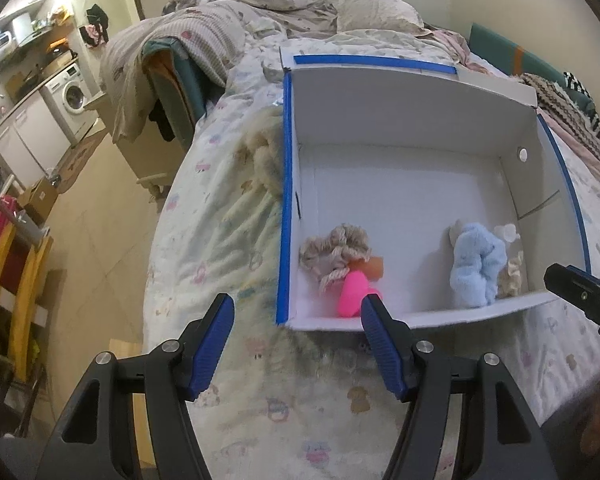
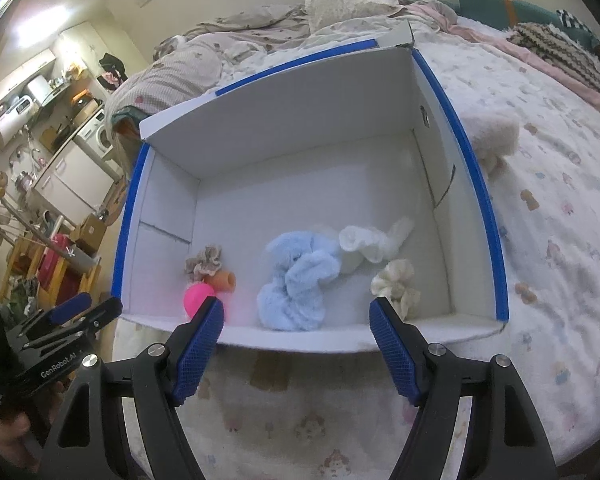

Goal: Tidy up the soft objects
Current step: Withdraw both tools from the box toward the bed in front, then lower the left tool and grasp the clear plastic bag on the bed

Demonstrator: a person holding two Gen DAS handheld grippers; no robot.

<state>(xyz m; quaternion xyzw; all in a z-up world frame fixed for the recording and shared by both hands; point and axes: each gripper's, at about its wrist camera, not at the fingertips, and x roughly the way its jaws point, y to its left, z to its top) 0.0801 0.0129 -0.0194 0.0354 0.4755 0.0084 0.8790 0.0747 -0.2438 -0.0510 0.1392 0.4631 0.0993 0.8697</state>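
Lettering "GenRobot.AI" on left gripper (image 2: 74, 312) | right gripper (image 2: 296, 316) | both jaws spread, empty | box (image 2: 480, 200)

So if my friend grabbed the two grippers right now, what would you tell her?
Left gripper: jaws open, empty, held near the box's front left corner.
Right gripper: jaws open, empty, held in front of the box's near wall.
In the white box on the bed: blue fluffy scrunchie, white fluffy one, cream one, beige knitted one, pink ball, orange piece.
Left to do: a beige fluffy thing lies on the bed outside the box's right wall, and a tan fuzzy thing lies outside the left wall. Those probably go in next.
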